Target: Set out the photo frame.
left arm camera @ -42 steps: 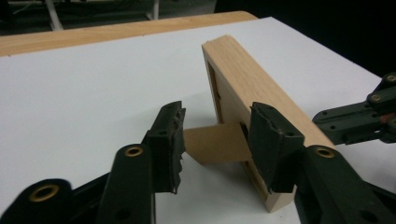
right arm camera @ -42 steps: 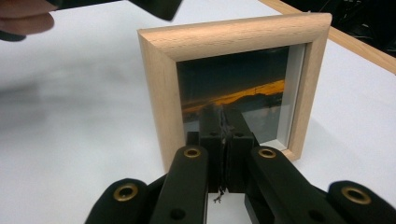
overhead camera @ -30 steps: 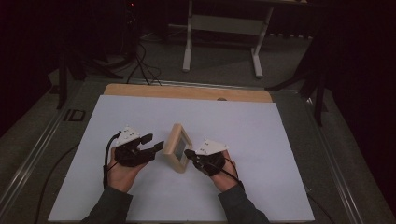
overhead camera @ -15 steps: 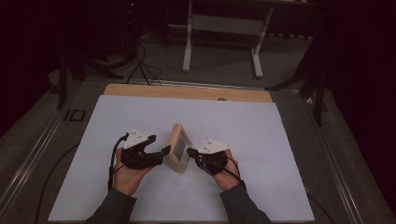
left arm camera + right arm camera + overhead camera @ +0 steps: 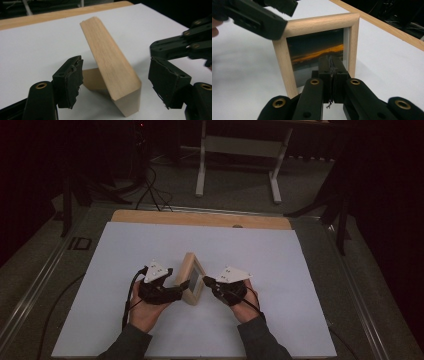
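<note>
Between our two tongs on the white table [image 5: 300,270] stands the wooden picture frame [image 5: 191,279], upright. Our left gripper [image 5: 115,82], jaws apart, has moved in over the last second to straddle the frame's near edge. Our right gripper [image 5: 331,63], jaws pressed together, rests against the glass. A two-handed lift looks imminent.
</note>
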Demonstrator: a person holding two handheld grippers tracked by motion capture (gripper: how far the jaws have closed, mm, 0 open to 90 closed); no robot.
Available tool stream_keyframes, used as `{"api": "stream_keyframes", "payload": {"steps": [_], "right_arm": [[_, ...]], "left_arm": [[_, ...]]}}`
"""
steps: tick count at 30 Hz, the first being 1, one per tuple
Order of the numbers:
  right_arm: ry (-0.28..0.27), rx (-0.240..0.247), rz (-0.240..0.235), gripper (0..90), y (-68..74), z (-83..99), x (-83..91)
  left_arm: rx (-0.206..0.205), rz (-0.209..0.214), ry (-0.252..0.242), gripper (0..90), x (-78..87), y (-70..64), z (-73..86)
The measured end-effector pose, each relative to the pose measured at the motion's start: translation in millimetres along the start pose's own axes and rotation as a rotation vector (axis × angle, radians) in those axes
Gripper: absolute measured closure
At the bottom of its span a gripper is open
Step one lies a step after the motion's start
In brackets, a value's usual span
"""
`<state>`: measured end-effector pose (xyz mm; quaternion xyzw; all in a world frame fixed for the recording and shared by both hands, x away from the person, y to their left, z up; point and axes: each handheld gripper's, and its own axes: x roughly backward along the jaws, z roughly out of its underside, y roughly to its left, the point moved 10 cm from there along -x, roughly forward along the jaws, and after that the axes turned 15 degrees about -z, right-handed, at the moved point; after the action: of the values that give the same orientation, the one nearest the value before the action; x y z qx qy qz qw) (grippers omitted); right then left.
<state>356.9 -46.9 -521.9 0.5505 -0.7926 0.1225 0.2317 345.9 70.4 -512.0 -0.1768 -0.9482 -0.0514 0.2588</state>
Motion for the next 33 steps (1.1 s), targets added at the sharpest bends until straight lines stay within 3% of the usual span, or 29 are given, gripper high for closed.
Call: {"api": "stream_keyframes", "payload": {"steps": [7, 16, 21, 29, 33], "right_arm": [[-0.008, -0.004, 0.008, 87.8, -2.5, -1.4, 3.3], [-0.022, -0.005, 0.017, 87.0, -5.5, -4.0, 8.3], [-0.035, -0.010, 0.027, 84.4, -7.6, -6.0, 11.7], [-0.065, -0.023, 0.044, 77.6, -12.5, -10.8, 19.3], [-0.080, -0.023, 0.052, 75.6, -13.5, -14.2, 23.2]], "left_arm": [[0.018, -0.001, 0.043, 30.7, -10.4, -2.6, 8.5], [0.042, 0.026, 0.068, 38.2, -16.0, -5.8, 11.9], [0.034, 0.052, 0.078, 47.9, -16.7, -11.0, 13.5], [0.041, 0.070, 0.082, 53.1, -16.2, -13.4, 13.3], [0.022, 0.079, 0.078, 55.4, -15.4, -16.9, 12.9]]}}
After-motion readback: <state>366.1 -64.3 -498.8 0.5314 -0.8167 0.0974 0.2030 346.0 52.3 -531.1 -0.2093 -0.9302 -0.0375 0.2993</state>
